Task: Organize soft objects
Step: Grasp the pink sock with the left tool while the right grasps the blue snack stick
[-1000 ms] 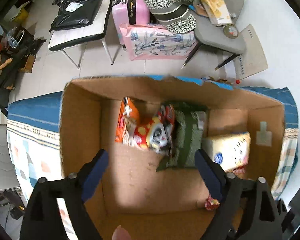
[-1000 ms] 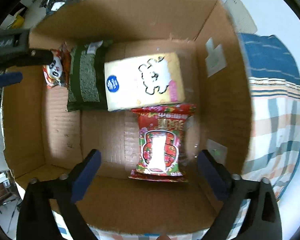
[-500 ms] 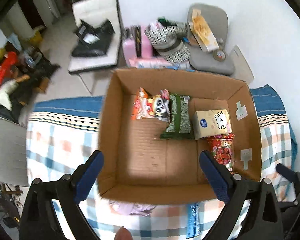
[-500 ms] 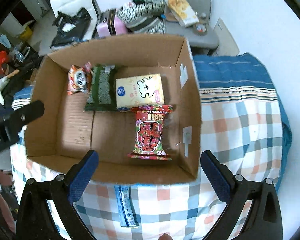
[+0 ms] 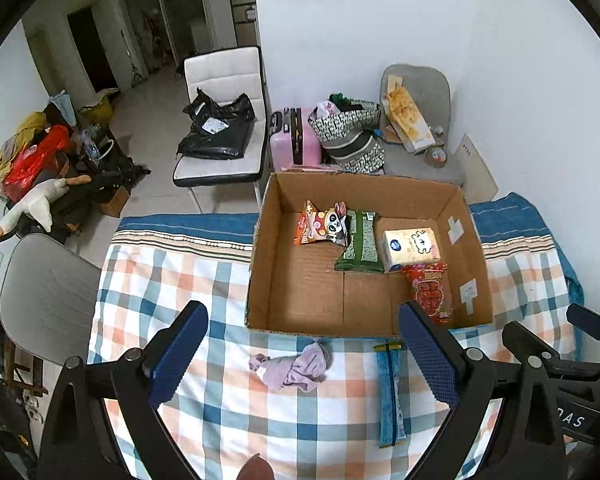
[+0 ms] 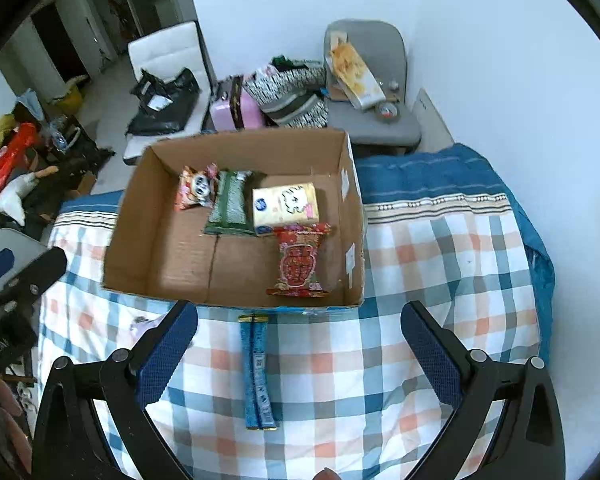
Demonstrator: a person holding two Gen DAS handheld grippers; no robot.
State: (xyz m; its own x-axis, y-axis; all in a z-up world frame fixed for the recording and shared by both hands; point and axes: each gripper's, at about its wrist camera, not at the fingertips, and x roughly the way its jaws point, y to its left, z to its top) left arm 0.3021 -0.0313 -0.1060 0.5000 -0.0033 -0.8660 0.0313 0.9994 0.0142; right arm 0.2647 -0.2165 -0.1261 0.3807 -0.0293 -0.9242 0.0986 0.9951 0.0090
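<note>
Hovering over the checked cloth, both tools are spread wide and holding nothing: left tool, right tool. Under the left one there's a purple rag just beside a blue packet, both lying on the cloth right in front of the box. Inside the box: panda bag, green pack, tissues, red bag.

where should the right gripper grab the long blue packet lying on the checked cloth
Grip the blue packet across its narrow width near the middle, coming straight down from above. It lies flat on the checked cloth, lengthwise toward the cardboard box, so the right gripper, open, already straddles it.
</note>
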